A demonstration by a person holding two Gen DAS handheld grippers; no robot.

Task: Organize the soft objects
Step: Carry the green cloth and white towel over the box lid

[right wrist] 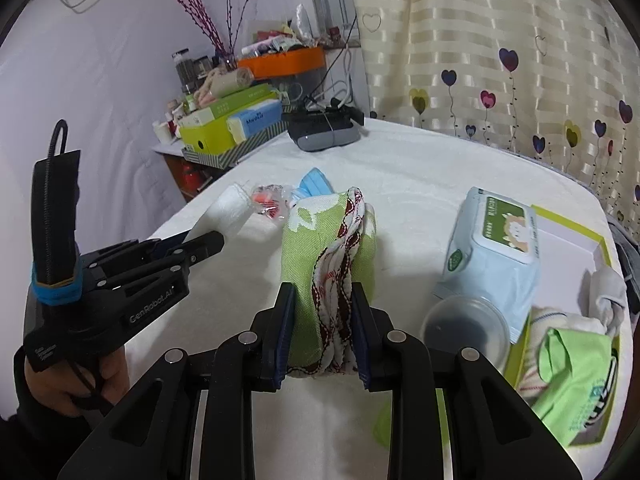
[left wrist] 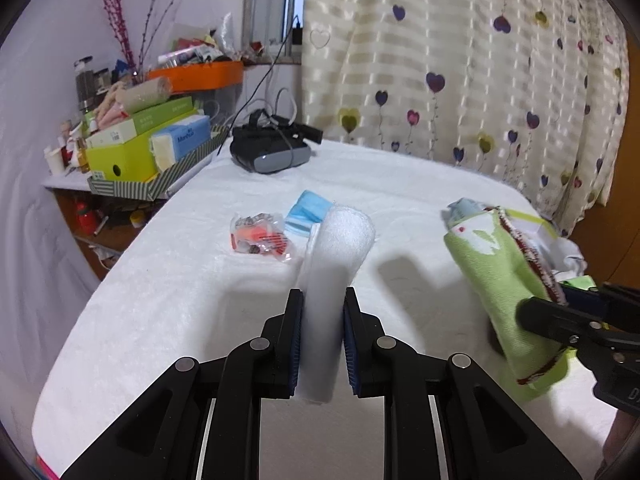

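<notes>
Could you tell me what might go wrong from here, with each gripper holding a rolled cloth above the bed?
1. The left gripper pinches only the lower part of the white roll; its free top could flop or unroll.
2. The green cloth in the right gripper has loose patterned folds that may slip out.
3. Moving right toward the tray, it could bump the wipes pack or clear cup.

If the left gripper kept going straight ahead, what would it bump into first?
Probably the blue face masks. The left gripper, holding a white rolled towel, points at them, with the crinkly orange snack packet just beside. Depth is hard to judge.
</notes>
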